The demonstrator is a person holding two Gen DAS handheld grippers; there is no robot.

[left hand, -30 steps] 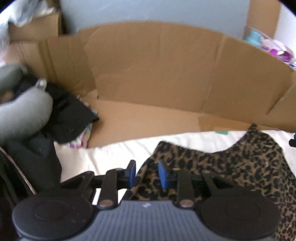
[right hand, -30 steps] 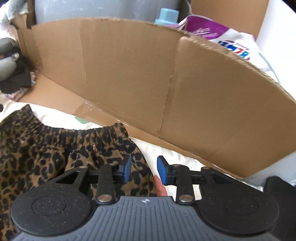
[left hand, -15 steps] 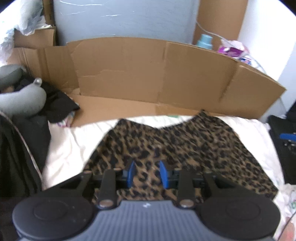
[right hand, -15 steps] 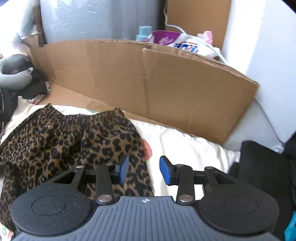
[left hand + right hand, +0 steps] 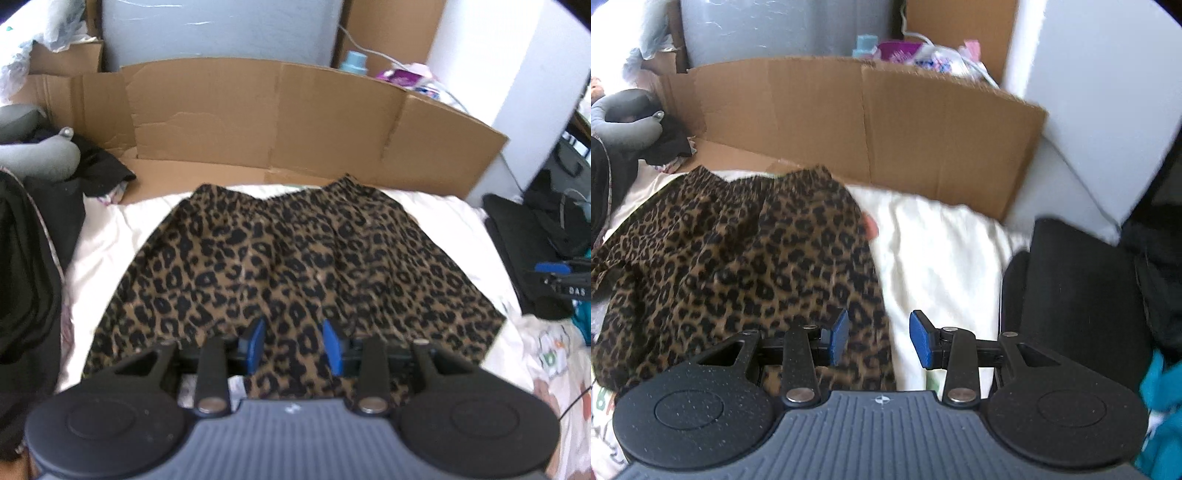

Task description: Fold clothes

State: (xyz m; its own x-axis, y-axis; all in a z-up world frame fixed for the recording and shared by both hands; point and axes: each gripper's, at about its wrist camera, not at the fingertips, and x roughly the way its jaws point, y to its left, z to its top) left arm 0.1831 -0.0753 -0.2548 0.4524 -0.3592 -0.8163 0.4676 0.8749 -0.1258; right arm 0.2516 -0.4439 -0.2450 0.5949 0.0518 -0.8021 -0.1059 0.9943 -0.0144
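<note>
With the skirt (image 5: 295, 266) spread flat on the white bed (image 5: 443, 218), your left gripper (image 5: 293, 341) has just opened, your right gripper (image 5: 879, 338) stands parted, both holding nothing; next you likely need a fresh hem grip to fold.

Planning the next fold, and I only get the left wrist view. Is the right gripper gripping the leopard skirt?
Observer: No. The right gripper has just been opening its jaws and clamps nothing; the leopard skirt has its right edge lying loose beneath them.
Operator: Anything near that edge I should watch for?
Observer: Yes, something small and pink pokes out from under the skirt's right edge onto the white bedding. I cannot tell what it is.
</note>
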